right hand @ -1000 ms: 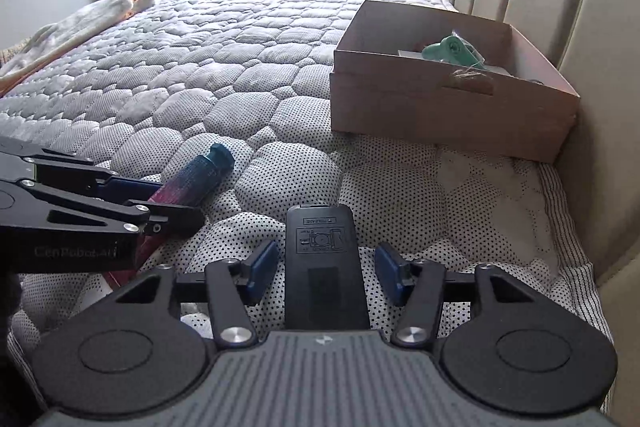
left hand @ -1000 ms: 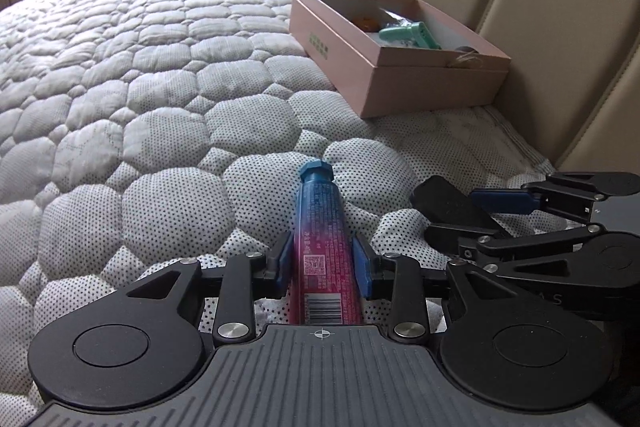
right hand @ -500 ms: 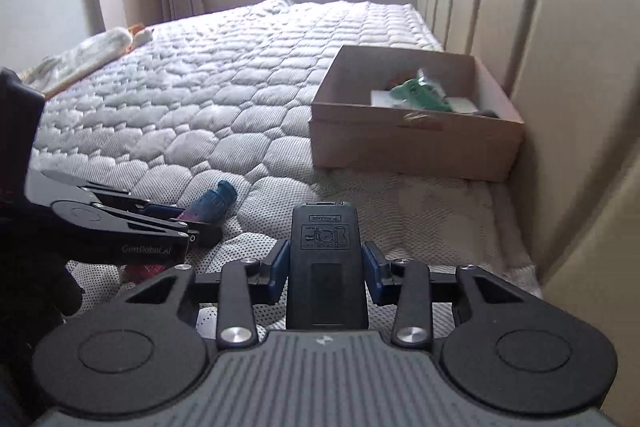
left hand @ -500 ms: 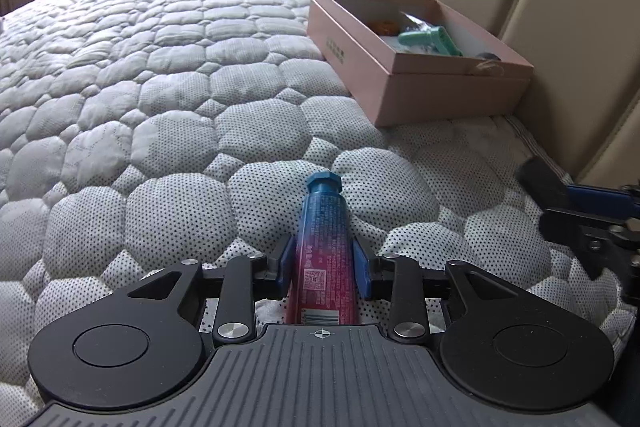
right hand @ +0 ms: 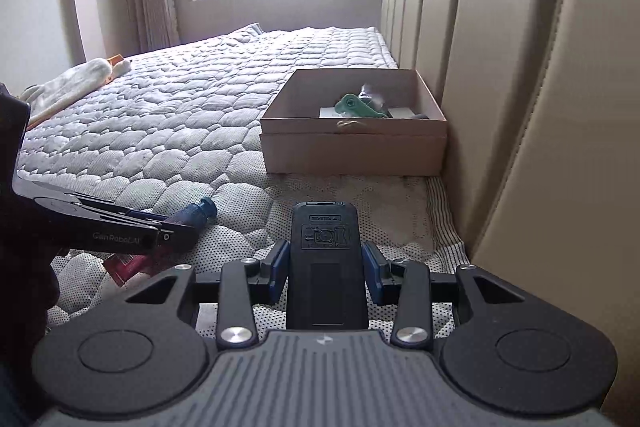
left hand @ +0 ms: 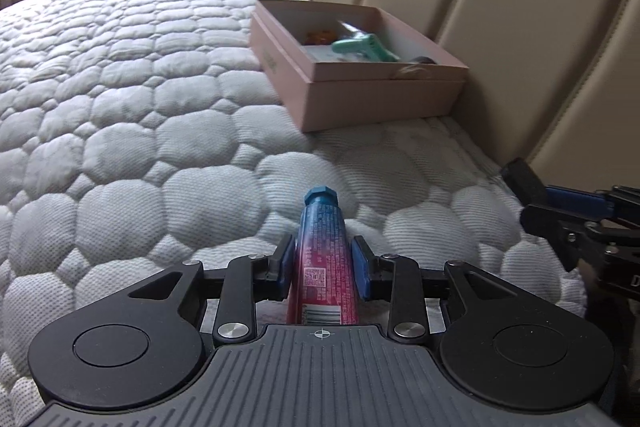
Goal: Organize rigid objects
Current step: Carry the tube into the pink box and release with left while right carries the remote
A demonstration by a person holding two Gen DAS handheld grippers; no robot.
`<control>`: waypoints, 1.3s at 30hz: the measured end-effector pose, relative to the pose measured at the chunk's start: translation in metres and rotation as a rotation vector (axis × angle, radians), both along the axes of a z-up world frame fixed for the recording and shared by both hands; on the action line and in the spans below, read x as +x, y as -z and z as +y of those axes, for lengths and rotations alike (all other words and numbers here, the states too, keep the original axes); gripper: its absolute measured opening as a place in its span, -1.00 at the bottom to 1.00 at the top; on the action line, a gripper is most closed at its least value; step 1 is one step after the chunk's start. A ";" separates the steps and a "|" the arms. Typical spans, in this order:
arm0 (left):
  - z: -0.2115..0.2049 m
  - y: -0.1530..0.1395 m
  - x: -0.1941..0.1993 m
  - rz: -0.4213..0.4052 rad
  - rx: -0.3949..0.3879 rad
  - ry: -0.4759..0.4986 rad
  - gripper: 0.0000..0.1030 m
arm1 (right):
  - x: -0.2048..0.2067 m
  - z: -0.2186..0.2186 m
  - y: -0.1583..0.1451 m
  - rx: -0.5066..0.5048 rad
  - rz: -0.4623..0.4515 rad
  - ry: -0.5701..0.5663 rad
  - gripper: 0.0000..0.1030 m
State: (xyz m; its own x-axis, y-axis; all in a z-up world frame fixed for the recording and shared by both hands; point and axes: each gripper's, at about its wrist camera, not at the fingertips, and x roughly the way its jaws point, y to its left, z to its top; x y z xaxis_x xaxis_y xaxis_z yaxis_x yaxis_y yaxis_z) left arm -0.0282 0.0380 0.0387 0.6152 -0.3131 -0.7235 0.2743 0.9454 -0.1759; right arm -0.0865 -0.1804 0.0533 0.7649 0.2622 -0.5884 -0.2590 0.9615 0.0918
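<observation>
Left wrist view: the left claw (left hand: 322,265) clamps a red-and-blue tube (left hand: 322,255), short of the open box (left hand: 384,97) on the bed (left hand: 120,107). Nearer the box's headboard side, the right claw (right hand: 326,267), its jaws having just closed, grips a black remote (right hand: 326,263).

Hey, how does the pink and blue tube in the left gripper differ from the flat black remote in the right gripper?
The pink and blue tube with a blue cap is rounded and printed all over; the flat black remote is a plain slab showing its battery cover. The tube is narrower than the remote. Shared: each is clamped lengthwise, the tube in the left gripper, the remote in the right gripper, whose jaws have just closed, and both point toward the open pink cardboard box.
</observation>
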 end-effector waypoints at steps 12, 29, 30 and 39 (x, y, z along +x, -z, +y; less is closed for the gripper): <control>-0.013 -0.009 -0.003 -0.013 -0.033 0.072 -0.34 | 0.002 0.001 0.006 0.010 0.015 0.011 -0.25; -0.008 -0.035 -0.001 -0.051 -0.114 0.111 -0.35 | 0.008 0.008 0.013 -0.010 0.043 0.006 -0.25; -0.009 -0.041 0.001 -0.061 -0.119 0.116 -0.34 | 0.007 0.007 0.013 -0.006 0.043 0.006 -0.25; -0.031 -0.118 0.070 -0.279 -0.104 0.101 -0.34 | 0.007 0.001 0.014 0.026 0.047 0.009 -0.25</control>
State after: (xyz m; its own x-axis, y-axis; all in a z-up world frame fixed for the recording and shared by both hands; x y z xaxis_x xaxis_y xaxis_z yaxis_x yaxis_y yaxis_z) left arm 0.0421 0.0070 0.1563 0.7476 -0.4463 -0.4919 0.4172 0.8918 -0.1751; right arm -0.0791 -0.1794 0.0394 0.7391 0.2710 -0.6167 -0.2451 0.9609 0.1286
